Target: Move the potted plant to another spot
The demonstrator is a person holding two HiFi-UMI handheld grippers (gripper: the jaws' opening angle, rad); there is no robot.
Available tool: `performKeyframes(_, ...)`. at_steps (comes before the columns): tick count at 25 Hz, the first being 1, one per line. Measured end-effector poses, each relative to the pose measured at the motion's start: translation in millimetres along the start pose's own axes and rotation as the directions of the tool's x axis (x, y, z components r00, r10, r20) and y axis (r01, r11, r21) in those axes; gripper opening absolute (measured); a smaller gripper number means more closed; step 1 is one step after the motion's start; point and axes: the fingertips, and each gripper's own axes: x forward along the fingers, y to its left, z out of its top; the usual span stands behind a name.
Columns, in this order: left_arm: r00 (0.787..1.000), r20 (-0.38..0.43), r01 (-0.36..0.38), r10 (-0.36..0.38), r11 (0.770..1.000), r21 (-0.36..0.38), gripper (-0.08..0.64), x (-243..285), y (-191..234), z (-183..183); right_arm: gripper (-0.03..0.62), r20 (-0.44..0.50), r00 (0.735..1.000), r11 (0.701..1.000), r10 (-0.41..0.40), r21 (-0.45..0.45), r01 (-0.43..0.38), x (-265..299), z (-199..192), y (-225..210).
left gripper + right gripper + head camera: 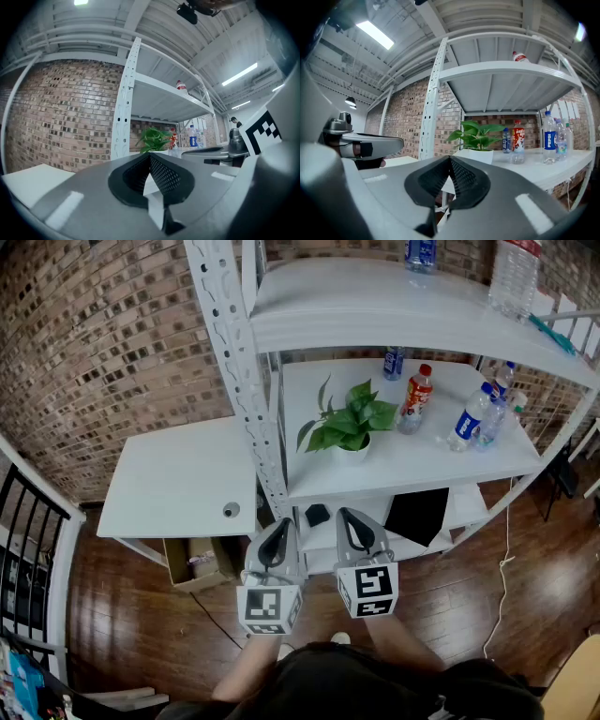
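White pot (pixel 352 453) looks smooth, light; I'd take the potted plant (pixel 349 420) by its rim, sparing the leaves. My left gripper (pixel 277 531) and right gripper (pixel 351 519) are closed, empty.

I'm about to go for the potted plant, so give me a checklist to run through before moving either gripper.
1. Both grippers empty: ok. The left gripper and right gripper have their jaws together with nothing between them.
2. Jaws ready to grasp: not ok. Both are shut; open one first.
3. Potted plant upright on the middle shelf: ok.
4. Room beside the pot: ok. The red-label bottle stands apart on its right.
5. Landing spot: ok. The white table left of the rack has bare surface.
6. Pot's weight: cannot tell.
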Motion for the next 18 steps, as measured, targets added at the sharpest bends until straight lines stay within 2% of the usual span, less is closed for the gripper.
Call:
performKeyframes(3, 1.0, -0.003, -0.014, 0.014, 1.0, 0.003, 0.012, 8, 3, -1, 0.003, -0.003, 1.0, 1.0, -0.01, -0.016, 0.01, 10, -2, -10)
performKeyframes(4, 1.0, -0.004, -0.016, 0.016, 1.0, -0.001, 0.012, 11, 3, -1, 0.036, -0.007, 1.0, 1.0, -0.01, -0.02, 0.01, 14, -4, -13)
performKeyframes(5, 1.0, -0.005, -0.019, 0.019, 1.0, -0.005, 0.012, 14, 3, -2, 0.124, -0.013, 1.0, 1.0, -0.008, -0.023, 0.008, 19, -5, -16)
performKeyframes(6, 1.0, -0.006, -0.024, 0.024, 1.0, -0.008, 0.012, 16, 3, -2, 0.171, -0.016, 1.0, 1.0, -0.009, -0.026, 0.008, 24, -6, -20)
performKeyframes(9, 0.999, -0.008, -0.042, 0.042, 0.999, -0.01, 0.012, 23, 5, -4, 0.28, -0.011, 0.999, 0.999, -0.037, -0.031, 0.036, 39, -8, -35)
performKeyframes(12, 0.998, -0.013, -0.057, 0.057, 0.998, -0.01, 0.012, 27, 7, -5, 0.425, 0.009, 0.997, 0.997, -0.077, -0.012, 0.077, 56, -5, -53)
performKeyframes(16, 0.997, -0.02, -0.073, 0.073, 0.997, -0.007, 0.012, 30, 10, -9, 0.558, 0.007, 0.996, 0.996, -0.091, 0.024, 0.091, 84, -5, -71)
performKeyframes(18, 0.996, -0.027, -0.084, 0.084, 0.996, -0.009, 0.012, 30, 12, -9, 0.583, -0.022, 0.996, 0.995, -0.089, 0.04, 0.09, 101, -12, -77)
